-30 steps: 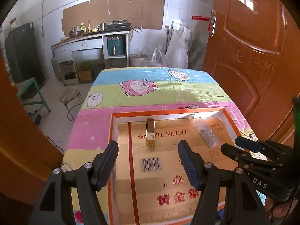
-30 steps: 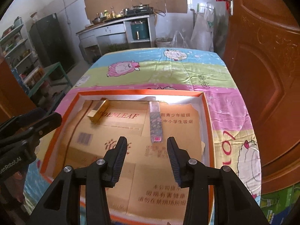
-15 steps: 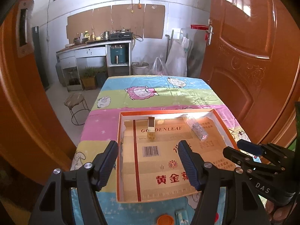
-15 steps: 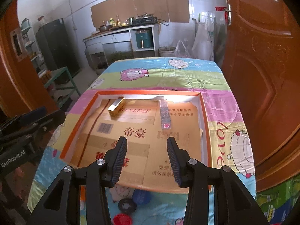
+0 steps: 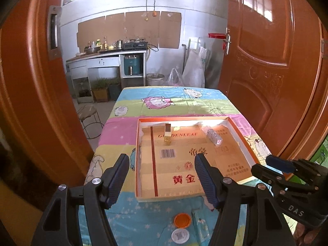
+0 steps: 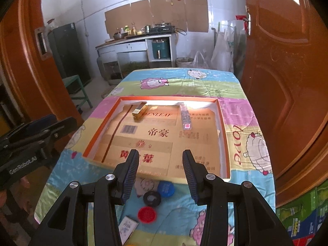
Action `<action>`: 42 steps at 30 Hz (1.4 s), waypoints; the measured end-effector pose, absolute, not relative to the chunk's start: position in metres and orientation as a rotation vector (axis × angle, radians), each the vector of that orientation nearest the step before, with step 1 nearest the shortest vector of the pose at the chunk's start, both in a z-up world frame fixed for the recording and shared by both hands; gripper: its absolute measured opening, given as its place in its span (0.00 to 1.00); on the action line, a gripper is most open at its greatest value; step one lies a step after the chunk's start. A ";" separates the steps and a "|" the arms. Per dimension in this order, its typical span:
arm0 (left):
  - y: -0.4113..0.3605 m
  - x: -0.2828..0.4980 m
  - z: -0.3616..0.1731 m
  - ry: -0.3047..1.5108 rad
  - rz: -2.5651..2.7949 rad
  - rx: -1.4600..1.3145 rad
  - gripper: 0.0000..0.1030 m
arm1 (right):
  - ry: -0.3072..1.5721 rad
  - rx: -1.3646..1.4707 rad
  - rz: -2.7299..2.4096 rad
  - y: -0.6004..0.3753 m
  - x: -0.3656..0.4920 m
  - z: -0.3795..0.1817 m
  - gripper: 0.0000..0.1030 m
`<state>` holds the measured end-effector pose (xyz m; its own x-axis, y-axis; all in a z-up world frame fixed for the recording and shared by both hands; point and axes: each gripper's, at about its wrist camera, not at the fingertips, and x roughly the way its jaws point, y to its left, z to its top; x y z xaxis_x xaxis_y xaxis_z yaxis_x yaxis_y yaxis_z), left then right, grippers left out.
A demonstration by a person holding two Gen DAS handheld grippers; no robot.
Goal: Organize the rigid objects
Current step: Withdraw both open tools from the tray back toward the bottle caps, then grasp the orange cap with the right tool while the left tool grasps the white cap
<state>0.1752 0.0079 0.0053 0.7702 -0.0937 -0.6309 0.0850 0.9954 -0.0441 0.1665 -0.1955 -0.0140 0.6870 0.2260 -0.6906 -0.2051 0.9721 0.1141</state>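
Left wrist view: camera behind the left gripper, angled down over the near end of the table, facing the kitchen counter at 12 o'clock; the right gripper enters at 4 o'clock. Right wrist view: camera behind the right gripper, same downward heading; the left gripper enters at 9 o'clock. Both views share the orange-rimmed tray, table, counter and door, at middle distance.
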 end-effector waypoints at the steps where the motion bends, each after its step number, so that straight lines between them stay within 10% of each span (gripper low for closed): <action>1: 0.009 0.172 0.005 0.686 -0.097 -0.015 0.64 | 0.773 0.025 0.243 -0.194 0.161 -0.014 0.44; 42: 0.018 0.091 -0.089 0.814 -0.197 0.013 0.64 | 0.881 -0.115 0.348 -0.173 0.037 -0.121 0.52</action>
<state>0.0908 0.0181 -0.0887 0.6697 -0.1699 -0.7230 0.1797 0.9816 -0.0643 0.0367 -0.1733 -0.1208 0.5846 0.2503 -0.7718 -0.3441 0.9379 0.0435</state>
